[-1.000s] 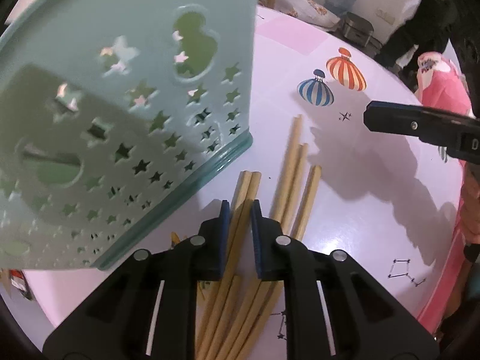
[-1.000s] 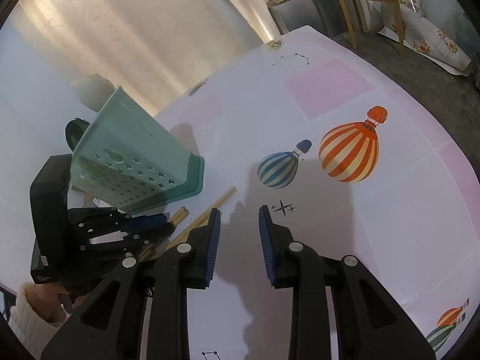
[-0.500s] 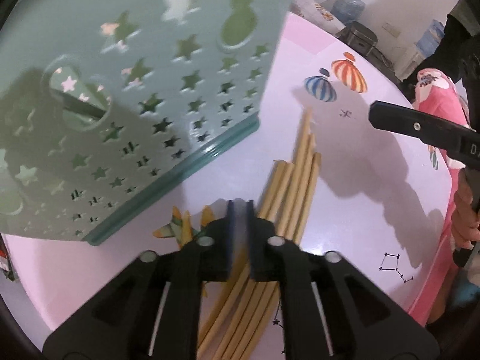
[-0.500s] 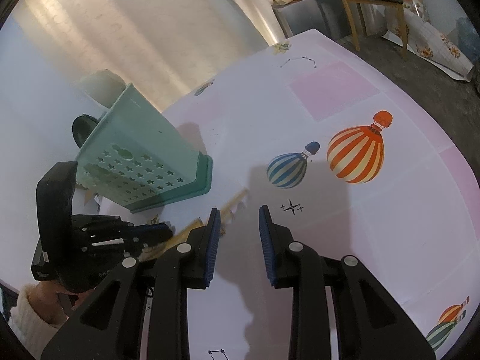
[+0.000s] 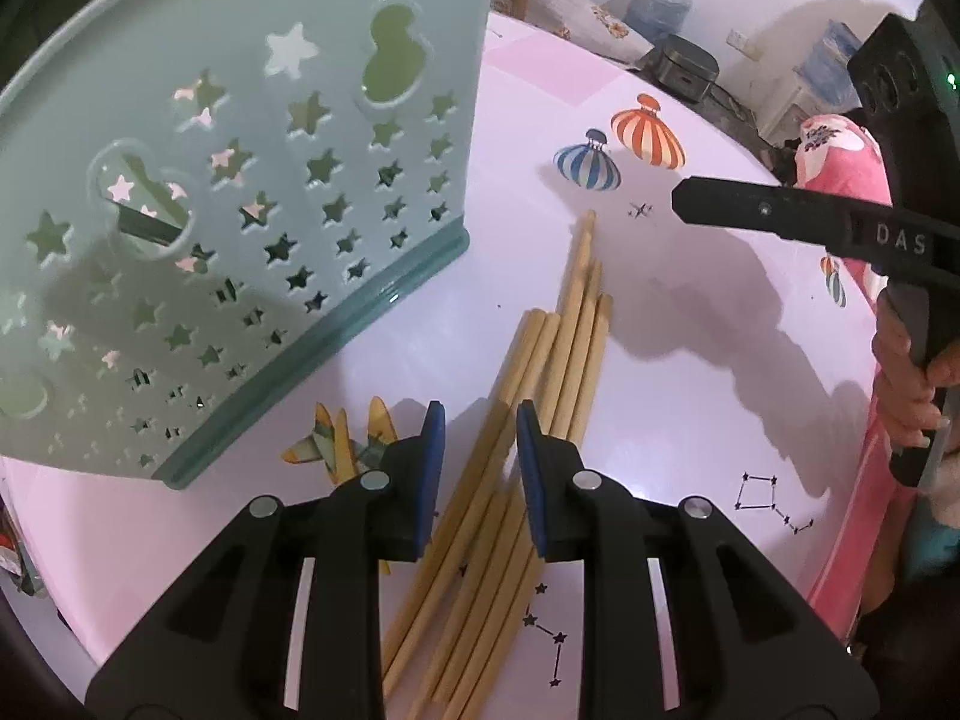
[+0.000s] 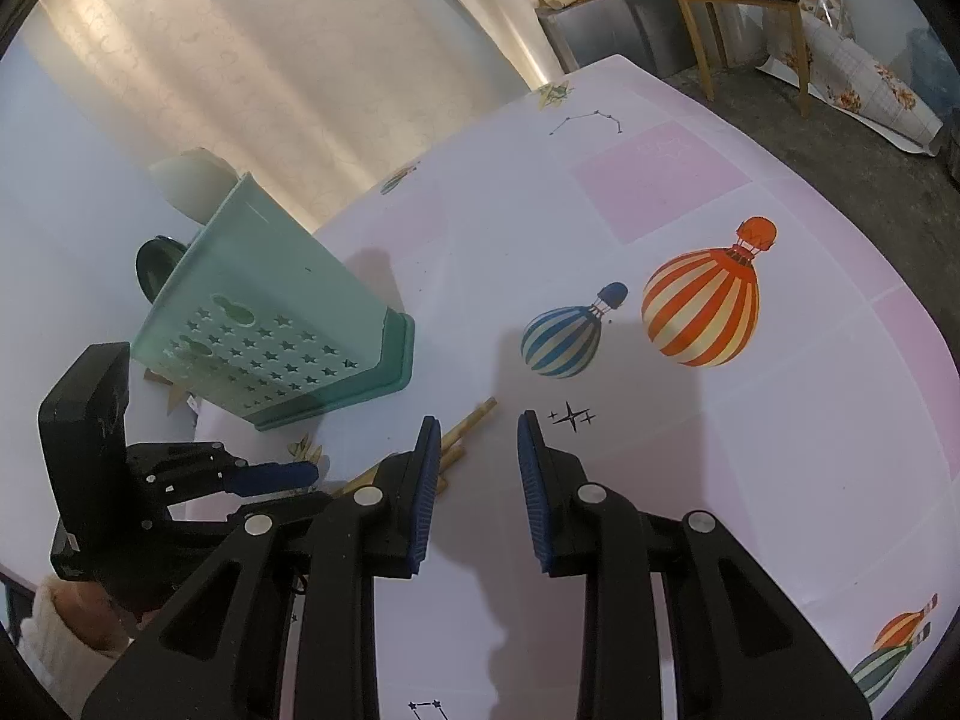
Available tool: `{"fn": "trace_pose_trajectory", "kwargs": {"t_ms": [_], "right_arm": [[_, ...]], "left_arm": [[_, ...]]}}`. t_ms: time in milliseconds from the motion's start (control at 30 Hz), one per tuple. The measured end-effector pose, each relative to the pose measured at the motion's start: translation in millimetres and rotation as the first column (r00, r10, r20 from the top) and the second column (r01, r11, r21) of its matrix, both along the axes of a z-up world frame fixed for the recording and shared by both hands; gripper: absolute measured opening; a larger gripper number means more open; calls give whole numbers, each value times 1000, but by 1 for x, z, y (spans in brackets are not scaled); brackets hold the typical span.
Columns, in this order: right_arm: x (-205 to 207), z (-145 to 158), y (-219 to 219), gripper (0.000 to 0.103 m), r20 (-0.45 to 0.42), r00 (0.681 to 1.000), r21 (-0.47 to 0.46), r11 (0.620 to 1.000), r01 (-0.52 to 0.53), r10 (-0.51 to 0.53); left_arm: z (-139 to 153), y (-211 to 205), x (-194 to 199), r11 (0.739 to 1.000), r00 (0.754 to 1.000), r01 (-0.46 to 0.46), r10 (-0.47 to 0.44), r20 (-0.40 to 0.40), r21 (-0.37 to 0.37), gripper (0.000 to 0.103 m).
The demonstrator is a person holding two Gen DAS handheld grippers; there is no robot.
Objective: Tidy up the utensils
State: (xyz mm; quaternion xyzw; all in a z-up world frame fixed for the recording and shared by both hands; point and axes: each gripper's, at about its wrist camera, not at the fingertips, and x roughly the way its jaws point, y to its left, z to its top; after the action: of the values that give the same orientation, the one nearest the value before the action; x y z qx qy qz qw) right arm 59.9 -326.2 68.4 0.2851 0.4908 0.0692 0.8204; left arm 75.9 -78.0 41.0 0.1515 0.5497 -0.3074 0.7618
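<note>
Several bamboo chopsticks [image 5: 558, 360] lie bundled on the balloon-print worktop [image 5: 690, 372] beside the teal star-cut utensil holder [image 5: 252, 192]. The left tongs [image 5: 477, 450] have just been opening and straddle the chopsticks without pinching them; the right tongs [image 6: 474, 468] stand parted over bare worktop, gripping nothing.

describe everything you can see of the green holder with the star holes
The green holder is a teal box that looks like plastic, flaring wider toward its open top, with a darker rim round its base. One wall is pierced with star cutouts and a few gourd-shaped holes. It stands upright on the pink table, just beside the chopsticks, not visibly touching them. A dark stick shows through one hole. Neither gripper touches it.
</note>
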Motion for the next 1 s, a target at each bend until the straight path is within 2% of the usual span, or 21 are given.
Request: {"fn": "trace_pose_trajectory", "kwargs": {"t_ms": [67, 133, 267, 367, 533, 700, 767, 800, 867, 1000], "right_arm": [[0, 0, 0, 27, -2, 1000, 0, 1000, -3, 3], [0, 0, 1, 27, -2, 1000, -1, 1000, -5, 5], [1, 2, 1, 27, 3, 1000, -6, 1000, -4, 4], [0, 2, 1, 27, 5, 1000, -6, 1000, -2, 2], [0, -1, 0, 27, -1, 1000, 0, 1000, -1, 1], [0, 1, -2, 27, 3, 1000, 0, 1000, -1, 1], [0, 1, -2, 27, 4, 1000, 1, 1000, 1, -1], [0, 0, -2, 27, 4, 1000, 1, 1000, 1, -1], [0, 0, -2, 27, 2, 1000, 0, 1000, 0, 0], [0, 0, 1, 27, 1, 1000, 1, 1000, -4, 4]], "left_arm": [[-4, -3, 1, 1000, 1000, 7, -7, -18, 4, 21], [-5, -9, -1, 1000, 1000, 25, -25, -4, 14, 19], [-8, -25, -2, 994, 997, 71, -74, 33, 82, 17], [-8, -30, 1, 994, 997, 74, -76, 25, 78, 14], [-8, -35, -1, 991, 995, 77, -83, 49, 112, 13], [-5, -21, 0, 997, 999, 18, -22, 41, 75, 10], [-4, -12, 2, 999, 1000, -13, 12, 24, 48, 8], [0, -6, 4, 999, 999, -36, 35, 21, 24, 4], [0, 5, 9, 997, 997, -74, 74, -15, -1, 4], [-3, 24, 10, 990, 990, -140, 139, -30, -7, 4]]}}
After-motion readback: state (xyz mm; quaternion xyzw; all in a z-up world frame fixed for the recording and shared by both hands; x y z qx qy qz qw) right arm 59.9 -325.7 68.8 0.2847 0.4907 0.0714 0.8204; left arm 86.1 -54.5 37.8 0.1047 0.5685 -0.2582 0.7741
